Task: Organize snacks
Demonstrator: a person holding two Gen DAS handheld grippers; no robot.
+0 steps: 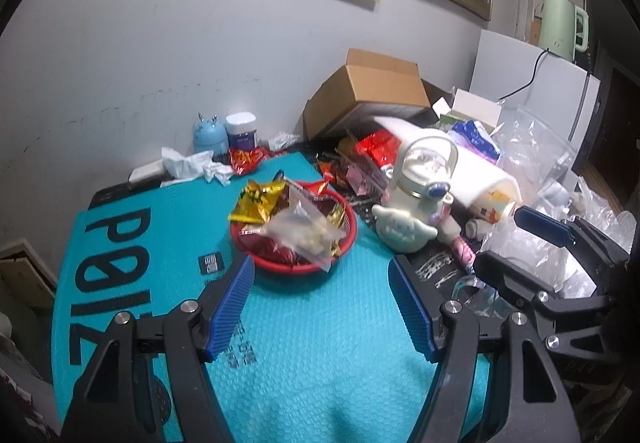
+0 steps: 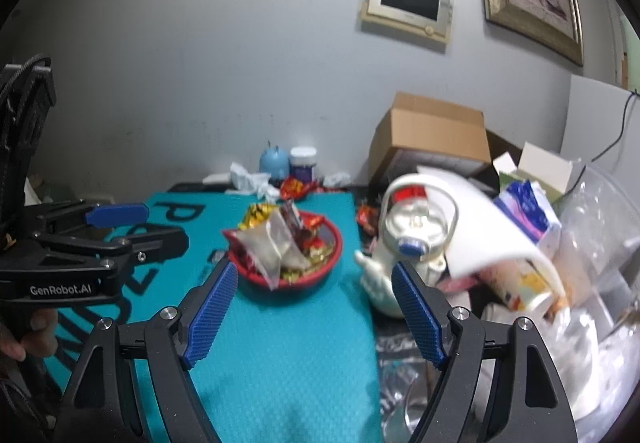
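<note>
From the left wrist, the left tongs gape with nothing between them; the red basket of snacks lies just ahead, slightly left of centre.

From the right wrist, the right tongs also gape, holding nothing; the basket sits ahead, similarly near.

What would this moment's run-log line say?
stage: approach | left gripper: open, empty | right gripper: open, empty | target: red basket of snacks on teal mat, untouched
</note>
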